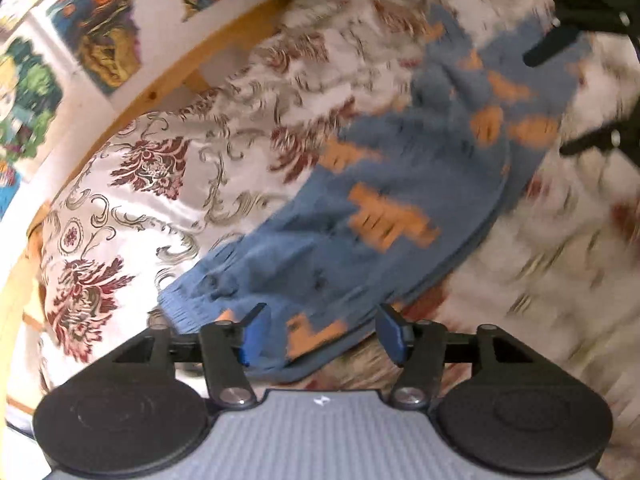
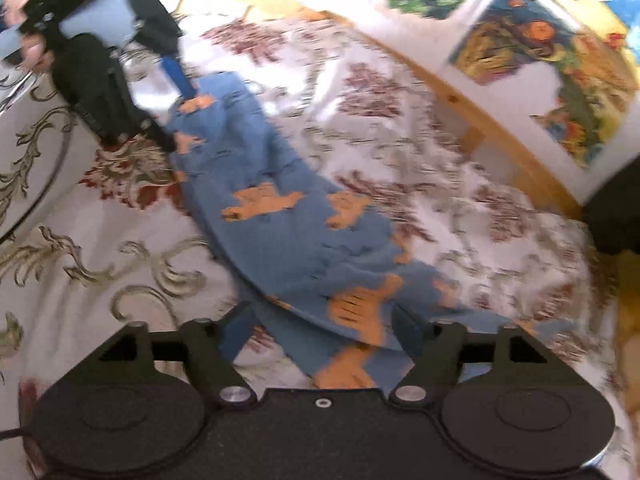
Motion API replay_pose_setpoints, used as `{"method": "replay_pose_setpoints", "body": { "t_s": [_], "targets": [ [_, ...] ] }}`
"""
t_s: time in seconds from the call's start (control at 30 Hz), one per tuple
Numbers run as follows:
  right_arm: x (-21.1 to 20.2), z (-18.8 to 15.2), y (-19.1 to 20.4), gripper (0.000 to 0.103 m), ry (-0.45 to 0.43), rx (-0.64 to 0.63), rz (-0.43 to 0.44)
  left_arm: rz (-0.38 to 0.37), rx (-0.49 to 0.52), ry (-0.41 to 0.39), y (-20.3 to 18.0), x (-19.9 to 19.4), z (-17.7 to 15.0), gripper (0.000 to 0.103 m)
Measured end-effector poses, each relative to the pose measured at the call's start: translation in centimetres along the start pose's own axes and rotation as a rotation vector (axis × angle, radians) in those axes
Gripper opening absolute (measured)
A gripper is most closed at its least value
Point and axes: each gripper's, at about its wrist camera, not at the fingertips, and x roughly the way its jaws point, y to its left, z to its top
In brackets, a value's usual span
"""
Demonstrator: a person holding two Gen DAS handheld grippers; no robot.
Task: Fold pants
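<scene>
Blue pants (image 1: 360, 208) with orange cat prints lie stretched lengthwise on the floral bedspread (image 1: 132, 184), legs stacked one on the other. Your left gripper (image 1: 322, 334) sits at the elastic waistband end, jaws spread wide, fabric between them. Your right gripper (image 2: 320, 334) is at the opposite end, jaws also apart over cloth. Both views motion-blurred. Wooden bed frame (image 2: 472, 116) behind.
</scene>
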Motion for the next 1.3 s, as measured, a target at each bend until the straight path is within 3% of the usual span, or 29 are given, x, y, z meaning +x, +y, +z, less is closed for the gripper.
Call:
{"method": "replay_pose_setpoints", "body": {
  "t_s": [0.17,0.4,0.5,0.6,0.67,0.8,0.87,0.97,1.17,1.3],
  "targets": [
    [-3.1,-2.5,-3.2,0.099,0.004,-0.026,-0.107,0.003,-0.107,-0.086,-5.2,-1.7,3.8,0.086],
    [-5.3,-6.1,-8.7,0.102,0.019,-0.050,-0.196,0.056,-0.058,-0.107,-13.1,0.4,9.1,0.087],
    [-5.0,-7.1,-11.6,0.102,0.040,0.022,-0.197,0.072,-0.040,-0.081,-15.1,2.1,10.2,0.085],
    [-3.9,-7.8,-14.7,0.102,0.045,0.211,-0.127,0.058,-0.021,-0.044,-16.2,3.9,11.0,0.077],
    [-2.5,-8.2,-16.4,0.101,0.046,0.361,-0.069,0.061,-0.009,-0.017,-16.4,5.1,11.2,0.066],
    [0.6,-9.0,-18.7,0.092,0.049,0.600,0.049,0.069,0.008,0.024,-16.4,7.0,11.4,0.048],
    [2.0,-9.0,-19.6,0.085,0.052,0.654,0.065,0.067,0.019,0.031,-16.4,7.5,11.2,0.023],
    [4.3,-8.9,-20.7,0.072,0.065,0.700,0.071,0.060,0.008,0.040,-16.4,7.9,11.0,0.006],
    [8.2,-8.5,-24.0,0.063,0.097,0.792,0.032,0.059,-0.037,0.018,-15.9,7.9,10.8,0.002],
    [9.4,-8.6,-25.6,0.063,0.124,0.867,0.061,0.040,-0.059,-0.007,-15.7,7.8,11.0,0.003]
  ]
}}
